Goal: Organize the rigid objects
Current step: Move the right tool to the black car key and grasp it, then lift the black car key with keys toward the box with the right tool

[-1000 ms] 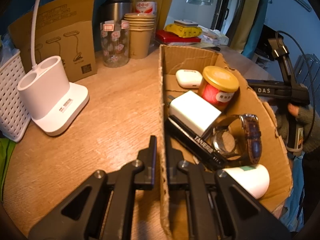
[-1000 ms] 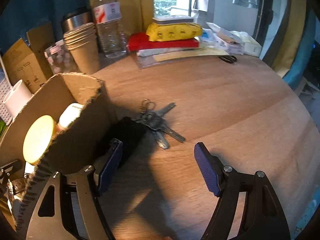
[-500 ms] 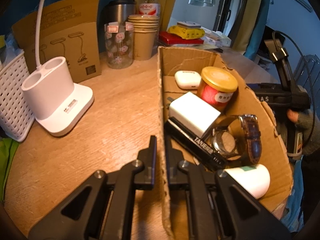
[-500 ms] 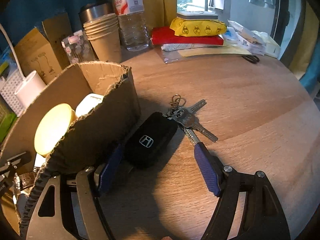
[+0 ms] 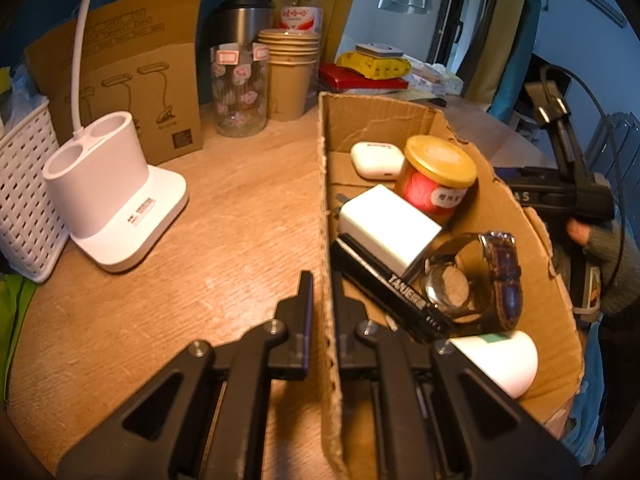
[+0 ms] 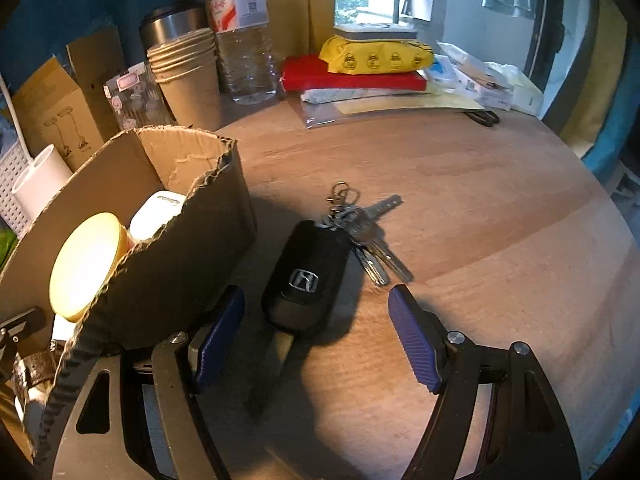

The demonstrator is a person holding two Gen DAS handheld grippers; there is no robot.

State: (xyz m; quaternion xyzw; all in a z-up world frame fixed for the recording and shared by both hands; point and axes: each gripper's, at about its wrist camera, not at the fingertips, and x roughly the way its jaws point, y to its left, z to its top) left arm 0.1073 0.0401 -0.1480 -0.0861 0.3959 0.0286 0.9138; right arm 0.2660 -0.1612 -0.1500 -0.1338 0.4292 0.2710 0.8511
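My left gripper [image 5: 323, 280] is shut on the left wall of a torn cardboard box [image 5: 326, 184]. Inside lie a red jar with a yellow lid [image 5: 438, 178], a white earbud case [image 5: 376, 159], a white charger [image 5: 386, 228], a black bar [image 5: 396, 284], a wristwatch [image 5: 476, 280] and a white cup [image 5: 500, 356]. My right gripper [image 6: 316, 312] is open on the table beside the box [image 6: 172, 264]. A black car key fob [image 6: 306, 276] with a bunch of keys [image 6: 370, 240] lies just ahead, between its fingers.
A white lamp base [image 5: 116, 200], white basket [image 5: 24, 204], brown carton [image 5: 132, 72], glass jar [image 5: 239, 92], paper cups [image 5: 294, 72], steel tumbler [image 5: 240, 28] and water bottle [image 6: 242, 36] stand at the back. Stacked red and yellow packs [image 6: 360, 68] and scissors [image 6: 486, 117] lie far right.
My right gripper has moved forward, so the key fob now lies between its open fingers. My left gripper still holds the box wall; the view has shifted slightly.
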